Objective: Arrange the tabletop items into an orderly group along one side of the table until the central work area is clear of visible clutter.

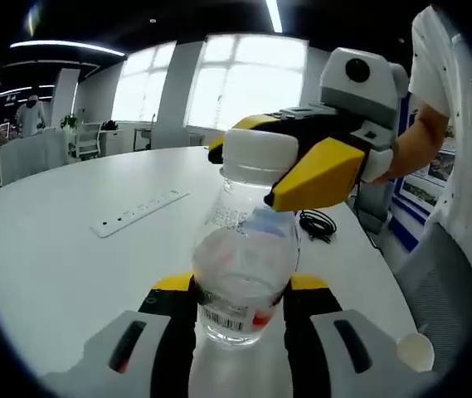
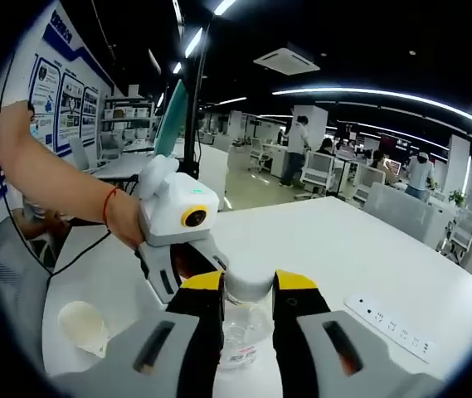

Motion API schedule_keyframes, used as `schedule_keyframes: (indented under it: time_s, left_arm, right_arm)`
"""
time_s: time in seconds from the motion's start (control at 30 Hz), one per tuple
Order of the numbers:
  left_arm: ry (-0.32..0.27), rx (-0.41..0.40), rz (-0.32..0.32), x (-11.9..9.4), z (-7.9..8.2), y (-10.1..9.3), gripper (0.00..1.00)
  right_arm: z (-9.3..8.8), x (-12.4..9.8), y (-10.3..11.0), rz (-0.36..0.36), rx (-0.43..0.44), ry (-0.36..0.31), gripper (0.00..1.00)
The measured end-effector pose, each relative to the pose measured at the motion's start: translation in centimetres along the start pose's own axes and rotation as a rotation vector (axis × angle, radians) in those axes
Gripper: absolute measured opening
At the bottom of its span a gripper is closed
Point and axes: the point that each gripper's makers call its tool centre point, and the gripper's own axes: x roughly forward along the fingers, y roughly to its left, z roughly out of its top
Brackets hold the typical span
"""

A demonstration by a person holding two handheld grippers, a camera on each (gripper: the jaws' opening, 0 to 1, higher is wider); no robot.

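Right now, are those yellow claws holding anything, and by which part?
Yes: the clear plastic bottle. The left gripper clamps its lower body; the right gripper grips its white cap.

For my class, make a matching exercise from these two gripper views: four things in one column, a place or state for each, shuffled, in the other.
1. water bottle
2. bottle cap
3. power strip
4. paper cup

A. lying flat on the table
B. clamped by the right gripper
C. held by the left gripper
D. standing near the table edge

Pairs: 1-C, 2-B, 3-A, 4-D
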Motion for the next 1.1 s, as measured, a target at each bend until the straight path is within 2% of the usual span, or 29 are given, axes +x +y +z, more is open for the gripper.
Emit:
schedule_keyframes:
  time_s: [0.57,1.1]
  left_arm:
    - [0.031,0.014,-0.006,0.2,-1.2,0.1,0.41]
    - [0.027,-0.001,-0.006,0.4,-1.0,0.0,0.44]
  right_arm:
    - [-1.0,0.1,0.8,-0.007,-0.05,0.042,0.2]
    - [-1.0,-0.7,1.2,-0.022,-0.056,0.071,0.21]
